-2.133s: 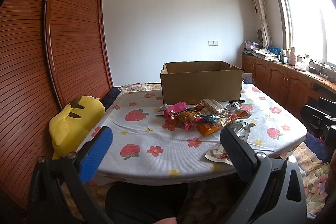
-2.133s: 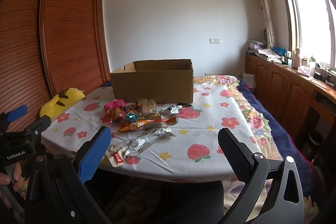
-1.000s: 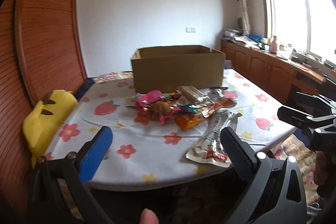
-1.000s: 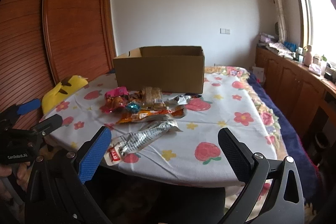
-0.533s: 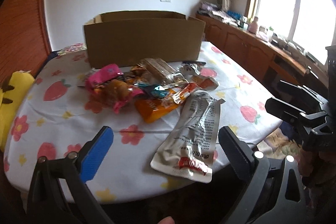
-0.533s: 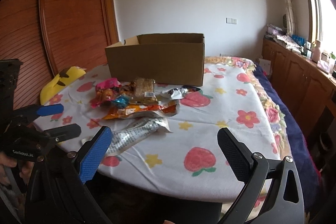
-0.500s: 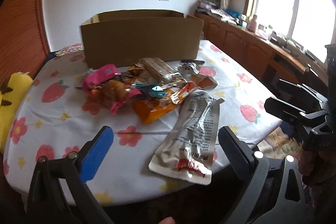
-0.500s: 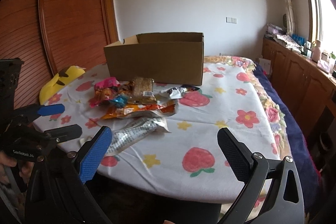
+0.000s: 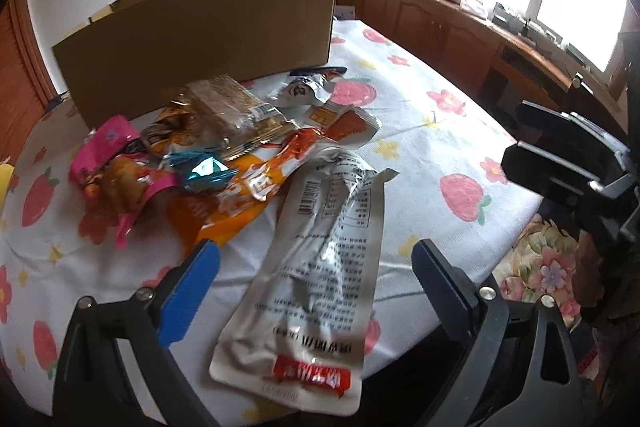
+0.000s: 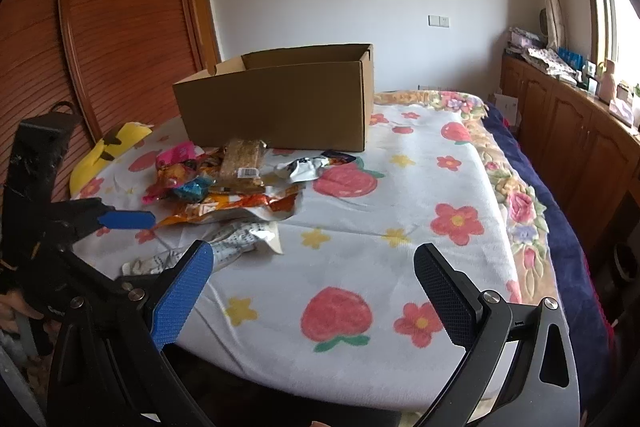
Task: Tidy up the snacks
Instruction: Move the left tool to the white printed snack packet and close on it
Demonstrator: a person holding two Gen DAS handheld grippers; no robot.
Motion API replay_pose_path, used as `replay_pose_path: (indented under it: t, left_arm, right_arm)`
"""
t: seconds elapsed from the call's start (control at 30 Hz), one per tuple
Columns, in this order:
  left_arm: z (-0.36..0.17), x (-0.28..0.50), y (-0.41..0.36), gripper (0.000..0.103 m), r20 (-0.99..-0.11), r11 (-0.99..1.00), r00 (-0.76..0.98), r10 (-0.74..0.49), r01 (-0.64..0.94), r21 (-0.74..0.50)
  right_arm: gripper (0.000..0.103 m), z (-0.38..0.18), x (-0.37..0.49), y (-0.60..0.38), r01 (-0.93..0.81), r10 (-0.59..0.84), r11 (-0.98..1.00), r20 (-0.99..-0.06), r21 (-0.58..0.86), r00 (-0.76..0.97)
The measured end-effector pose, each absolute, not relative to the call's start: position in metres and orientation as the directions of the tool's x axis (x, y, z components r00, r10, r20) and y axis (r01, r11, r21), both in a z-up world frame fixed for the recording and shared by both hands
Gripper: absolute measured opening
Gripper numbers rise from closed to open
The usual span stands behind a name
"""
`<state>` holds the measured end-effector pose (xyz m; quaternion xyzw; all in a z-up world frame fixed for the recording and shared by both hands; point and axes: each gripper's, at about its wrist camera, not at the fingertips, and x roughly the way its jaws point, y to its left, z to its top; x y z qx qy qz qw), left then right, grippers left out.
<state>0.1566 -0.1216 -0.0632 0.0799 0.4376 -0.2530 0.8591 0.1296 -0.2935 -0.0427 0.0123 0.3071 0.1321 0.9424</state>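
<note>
Barely begun imo: all snacks incl. the silver pouch (image 9: 320, 267) lie piled on the tablecloth (image 10: 400, 227) in front of the box (image 10: 280, 107), left gripper (image 9: 316, 271) wide but closing over the pouch w/o touching, right gripper (image 10: 312, 279) wide & empty.

The long silver snack packet (image 9: 320, 267) carried a barcode, blocks of fine print and a red band with white characters at its near end, all too blurred to read. No other wording on the wrappers could be made out.
</note>
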Motion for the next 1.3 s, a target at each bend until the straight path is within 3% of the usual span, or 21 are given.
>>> replay_pose_path:
  t: [0.27, 0.5, 0.57, 0.63, 0.7, 0.77, 1.03, 1.17, 1.23, 1.3]
  left_arm:
    - [-0.07, 0.16, -0.14, 0.086, -0.813, 0.844, 0.479, -0.331, 0.536, -0.028]
    - [-0.083, 0.169, -0.148, 0.084, -0.833, 0.834, 0.456, -0.314, 0.552, -0.013]
    - [-0.081, 0.17, -0.144, 0.07, -0.828, 0.827, 0.456, -0.327, 0.561, -0.017]
    - [-0.079, 0.171, -0.142, 0.06, -0.822, 0.825, 0.463, -0.332, 0.564, -0.016]
    - [-0.078, 0.17, -0.141, 0.057, -0.82, 0.815, 0.462, -0.339, 0.58, -0.01]
    - [-0.074, 0.163, -0.142, 0.045, -0.812, 0.799, 0.473, -0.343, 0.601, 0.012]
    - [-0.053, 0.173, -0.118, 0.028, -0.803, 0.786, 0.434, -0.409, 0.614, -0.068]
    - [-0.039, 0.184, -0.103, 0.021, -0.81, 0.78, 0.425, -0.403, 0.623, -0.061]
    - [-0.033, 0.189, -0.099, 0.007, -0.814, 0.771, 0.429, -0.391, 0.635, -0.036]
    - [-0.029, 0.194, -0.095, 0.005, -0.823, 0.771, 0.438, -0.362, 0.637, 0.0]
  right_arm:
    - [0.102, -0.043, 0.147, -0.293, -0.283, 0.286, 0.954, -0.594, 0.101, 0.752]
    - [0.102, -0.044, 0.158, -0.292, -0.3, 0.304, 0.947, -0.602, 0.111, 0.738]
    - [0.102, -0.046, 0.16, -0.292, -0.302, 0.307, 0.946, -0.606, 0.114, 0.734]
    - [0.102, -0.048, 0.162, -0.292, -0.302, 0.31, 0.946, -0.612, 0.12, 0.728]
    - [0.102, -0.05, 0.164, -0.292, -0.301, 0.313, 0.945, -0.618, 0.127, 0.721]
    - [0.102, -0.053, 0.166, -0.291, -0.3, 0.316, 0.944, -0.623, 0.134, 0.716]
    - [0.102, -0.057, 0.167, -0.287, -0.304, 0.318, 0.943, -0.635, 0.135, 0.704]
    - [0.102, -0.058, 0.166, -0.286, -0.304, 0.323, 0.942, -0.637, 0.145, 0.7]
    - [0.102, -0.059, 0.165, -0.286, -0.304, 0.327, 0.941, -0.637, 0.15, 0.698]
    - [0.102, -0.059, 0.166, -0.284, -0.305, 0.33, 0.94, -0.638, 0.154, 0.696]
